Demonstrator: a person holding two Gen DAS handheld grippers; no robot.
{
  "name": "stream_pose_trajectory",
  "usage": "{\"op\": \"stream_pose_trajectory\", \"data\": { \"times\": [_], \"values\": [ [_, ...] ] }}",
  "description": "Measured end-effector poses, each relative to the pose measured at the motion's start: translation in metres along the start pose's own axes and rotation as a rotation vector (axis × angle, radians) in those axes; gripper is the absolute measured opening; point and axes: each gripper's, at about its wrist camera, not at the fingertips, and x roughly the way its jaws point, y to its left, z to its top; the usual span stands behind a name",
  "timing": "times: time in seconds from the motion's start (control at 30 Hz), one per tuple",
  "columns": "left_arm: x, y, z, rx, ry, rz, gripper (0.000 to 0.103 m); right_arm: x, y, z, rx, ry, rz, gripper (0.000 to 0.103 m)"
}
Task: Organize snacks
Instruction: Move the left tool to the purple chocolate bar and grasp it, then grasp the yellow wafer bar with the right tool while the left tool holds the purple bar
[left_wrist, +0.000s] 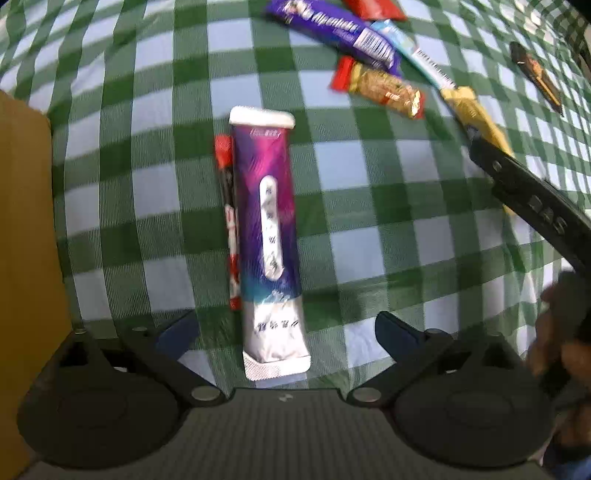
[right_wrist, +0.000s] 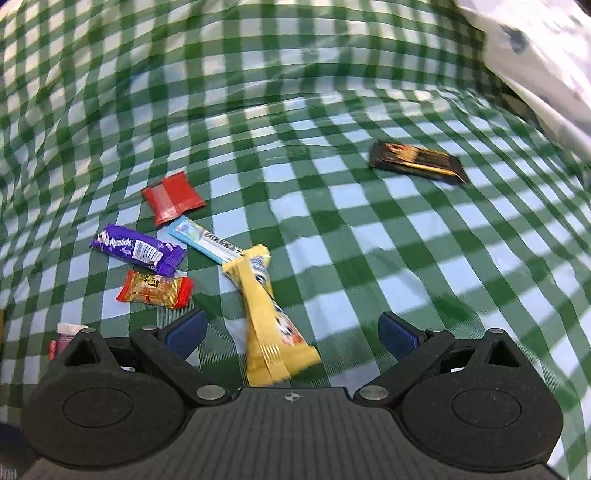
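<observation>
A long purple-and-white sachet (left_wrist: 264, 229) lies flat on the green checked cloth (left_wrist: 369, 206), with a thin red stick pack (left_wrist: 229, 221) along its left side. My left gripper (left_wrist: 286, 332) points down over the sachet's white lower end. Its jaws are open and straddle it, with the blue pads clear of the wrapper. A yellow packet (right_wrist: 266, 314) lies between the spread fingers of my right gripper (right_wrist: 293, 330), which is open and apart from it. One black finger (left_wrist: 517, 177) of the right gripper shows in the left wrist view, over the yellow packet (left_wrist: 476, 114).
A purple bar (right_wrist: 136, 251), an orange-red snack (right_wrist: 155, 290), a light blue stick (right_wrist: 207, 242) and a red pack (right_wrist: 173, 199) cluster left of the yellow packet. A black bar (right_wrist: 417, 162) lies apart, far right. A cardboard box (left_wrist: 22, 221) stands at left. White fabric (right_wrist: 535, 55) is at top right.
</observation>
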Motion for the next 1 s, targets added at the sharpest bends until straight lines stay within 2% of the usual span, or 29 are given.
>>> {"op": "stream_pose_trajectory", "data": {
  "times": [0.03,0.07,0.1,0.13,0.2,0.3,0.4,0.43,0.53,0.63,0.77,0.9,1.0],
  "values": [
    [0.000,0.005,-0.001,-0.013,-0.016,0.036,0.075,0.004,0.003,0.000,-0.029,0.007,-0.006,0.093],
    [-0.004,0.009,-0.003,-0.027,-0.032,0.048,0.058,0.008,0.005,-0.001,-0.063,0.019,-0.019,0.085],
    [-0.008,0.013,-0.004,-0.031,-0.046,0.038,0.032,0.009,0.006,-0.003,-0.083,0.029,-0.019,0.054],
    [-0.013,0.019,-0.004,-0.028,-0.048,0.015,0.032,0.008,0.006,-0.006,-0.089,0.035,-0.012,0.035],
    [-0.020,0.033,-0.008,-0.064,-0.040,-0.025,0.029,0.001,0.002,-0.014,-0.084,0.021,-0.004,0.033],
    [-0.043,0.040,-0.019,-0.047,-0.078,-0.051,0.028,-0.016,-0.005,-0.026,-0.062,0.006,-0.004,0.032],
    [-0.070,0.037,-0.036,-0.032,-0.115,-0.115,0.026,-0.039,-0.019,-0.036,0.040,0.005,0.011,0.032],
    [-0.079,0.037,-0.042,-0.026,-0.128,-0.131,0.025,-0.046,-0.022,-0.039,0.068,0.003,0.017,0.022],
    [-0.098,0.029,-0.054,-0.012,-0.155,-0.156,0.021,-0.065,-0.026,-0.046,0.117,-0.012,0.019,0.018],
    [-0.102,0.033,-0.060,-0.019,-0.178,-0.151,0.018,-0.076,-0.020,-0.049,0.088,-0.031,0.015,0.015],
    [-0.122,0.036,-0.069,-0.032,-0.227,-0.171,0.001,-0.097,-0.009,-0.044,0.077,-0.060,0.026,0.015],
    [-0.146,0.046,-0.080,-0.042,-0.280,-0.184,0.001,-0.128,0.003,-0.038,0.075,-0.105,0.056,0.015],
    [-0.151,0.051,-0.081,-0.057,-0.284,-0.197,0.001,-0.146,0.016,-0.036,0.044,-0.134,0.059,0.015]
  ]
}}
